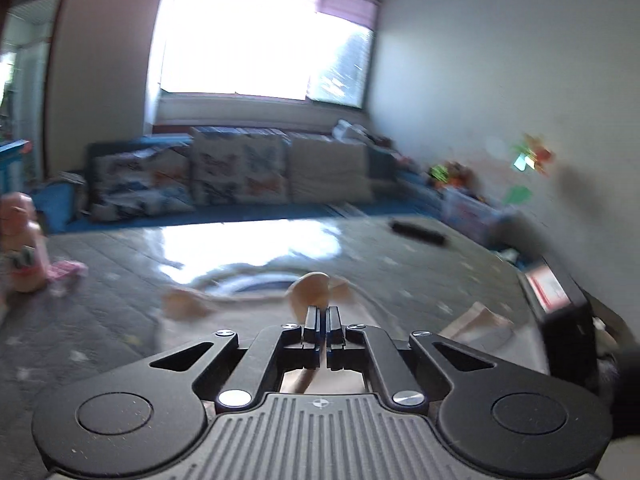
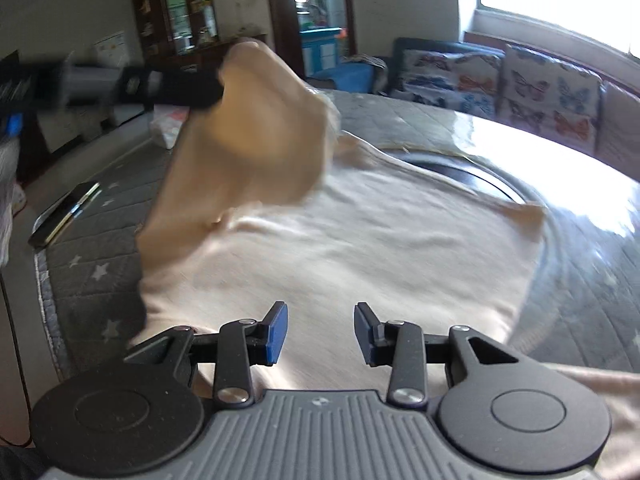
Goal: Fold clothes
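My left claw (image 1: 323, 316) sits at the lower centre of its own view with the jaws pinched together on a fold of the cream garment (image 2: 360, 248); a blurred tan lobe of that cloth pokes up just past the fingertips, and more of it shows below, through the gap in the linkage. In the right wrist view I see the same claw as a dark, motion-smeared bar at the upper left (image 2: 208, 92), with the cloth hanging from its tip in a lifted, peaked flap.

My right claw (image 2: 321, 332) is at the lower centre of its view, jaws apart with nothing between them. Its blue pads (image 2: 277, 334) hover over the near part of the garment; I cannot tell whether they touch the fabric.

The rest of the garment lies spread flat across the middle of the frame, soft and matte, with light creases. It rests on a grey quilted cover (image 2: 80, 264) stitched in squares and dotted with pale stars, which drapes a round table (image 2: 592, 216) with a glossy top that glares under the window light at the right. A dark phone-like slab (image 2: 64, 216) lies on the cover at the left edge. Butterfly-print cushions (image 2: 552, 92) line a blue sofa at the upper right.
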{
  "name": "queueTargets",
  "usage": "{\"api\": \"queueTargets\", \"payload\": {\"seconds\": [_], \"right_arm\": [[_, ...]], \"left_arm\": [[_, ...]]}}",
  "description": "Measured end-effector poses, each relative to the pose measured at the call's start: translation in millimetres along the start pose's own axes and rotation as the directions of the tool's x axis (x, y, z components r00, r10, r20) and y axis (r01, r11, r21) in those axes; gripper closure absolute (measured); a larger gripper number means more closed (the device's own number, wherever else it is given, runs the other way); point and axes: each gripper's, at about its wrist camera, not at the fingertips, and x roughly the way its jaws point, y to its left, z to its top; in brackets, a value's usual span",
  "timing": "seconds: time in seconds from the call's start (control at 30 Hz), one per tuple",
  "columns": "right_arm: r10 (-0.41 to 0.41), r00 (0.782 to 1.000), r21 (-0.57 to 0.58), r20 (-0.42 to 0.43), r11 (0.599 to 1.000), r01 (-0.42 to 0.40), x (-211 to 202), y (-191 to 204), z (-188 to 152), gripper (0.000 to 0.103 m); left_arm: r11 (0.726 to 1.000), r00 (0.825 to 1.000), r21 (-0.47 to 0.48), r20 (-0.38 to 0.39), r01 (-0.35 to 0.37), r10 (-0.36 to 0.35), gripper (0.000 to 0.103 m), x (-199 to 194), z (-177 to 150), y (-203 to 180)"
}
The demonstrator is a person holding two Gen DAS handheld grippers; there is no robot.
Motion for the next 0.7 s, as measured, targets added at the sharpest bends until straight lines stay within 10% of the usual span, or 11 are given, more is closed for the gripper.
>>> {"api": "queueTargets", "payload": {"seconds": [0.27, 0.47, 0.7], "right_arm": [[-0.013, 0.999, 0.036, -0.051, 0.999, 0.015, -13.8, -17.6, -22.0, 0.062], [0.047, 0.997, 0.097, -0.066, 0.994, -0.040, -29.1, -28.2, -31.2, 0.057], [0.080, 0.994, 0.148, -0.073, 0.987, -0.068, -44.3, -32.7, -32.9, 0.053]], "left_arm": [[0.997, 0.994, 0.031, -0.082, -0.070, 0.072, 0.094, 0.6, -24.9, 14.7], [0.970, 0.953, -0.018, -0.194, -0.242, 0.234, 0.094, 0.9, -57.2, 67.3], [0.959, 0.936, -0.025, -0.224, -0.283, 0.271, 0.090, 5.7, -68.1, 81.0]]}}
